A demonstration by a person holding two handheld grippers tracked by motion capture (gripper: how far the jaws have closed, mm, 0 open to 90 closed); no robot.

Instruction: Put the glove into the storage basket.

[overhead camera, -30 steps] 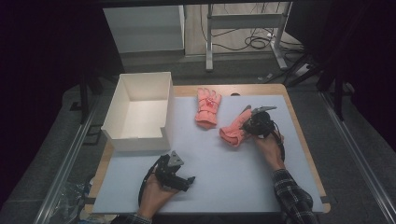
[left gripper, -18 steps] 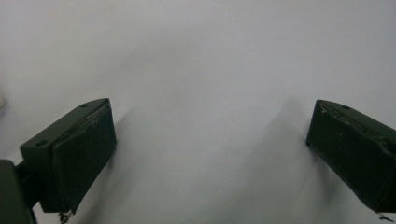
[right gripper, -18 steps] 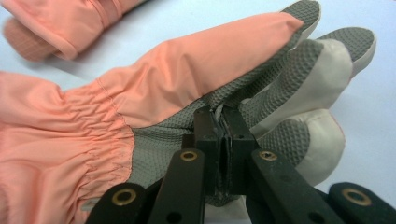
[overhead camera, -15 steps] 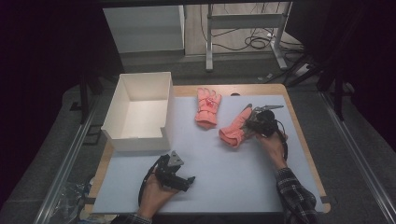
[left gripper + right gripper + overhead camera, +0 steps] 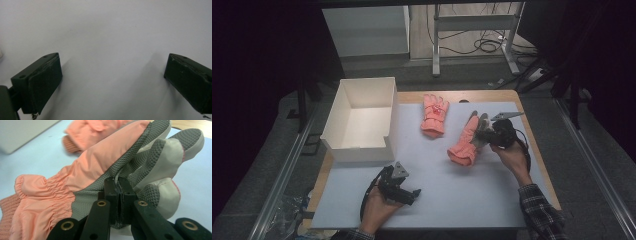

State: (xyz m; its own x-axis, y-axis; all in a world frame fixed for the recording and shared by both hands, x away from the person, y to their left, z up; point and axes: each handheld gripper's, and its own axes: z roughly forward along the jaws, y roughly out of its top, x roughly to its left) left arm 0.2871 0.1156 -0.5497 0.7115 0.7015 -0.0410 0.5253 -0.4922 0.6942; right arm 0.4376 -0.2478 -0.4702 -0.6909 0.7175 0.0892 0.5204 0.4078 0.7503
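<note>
Two salmon-pink winter gloves lie on the pale mat. One glove [image 5: 434, 115] rests flat at the back centre. The other glove [image 5: 466, 140] [image 5: 82, 172] is partly lifted, its grey textured palm and fingers showing in the right gripper view. My right gripper [image 5: 483, 133] [image 5: 119, 195] is shut on this glove's grey palm fabric near the finger bases. My left gripper [image 5: 411, 194] [image 5: 112, 82] rests low over the bare mat at the front left, open, with nothing between its fingers.
A white open box [image 5: 362, 119] stands at the mat's back left and looks bare inside. The wooden table edge [image 5: 537, 145] runs along the right. Table legs and cables [image 5: 477, 45] sit on the floor beyond.
The right gripper with the glove has shifted slightly toward the near left and the glove has tilted. The left gripper has stayed put.
</note>
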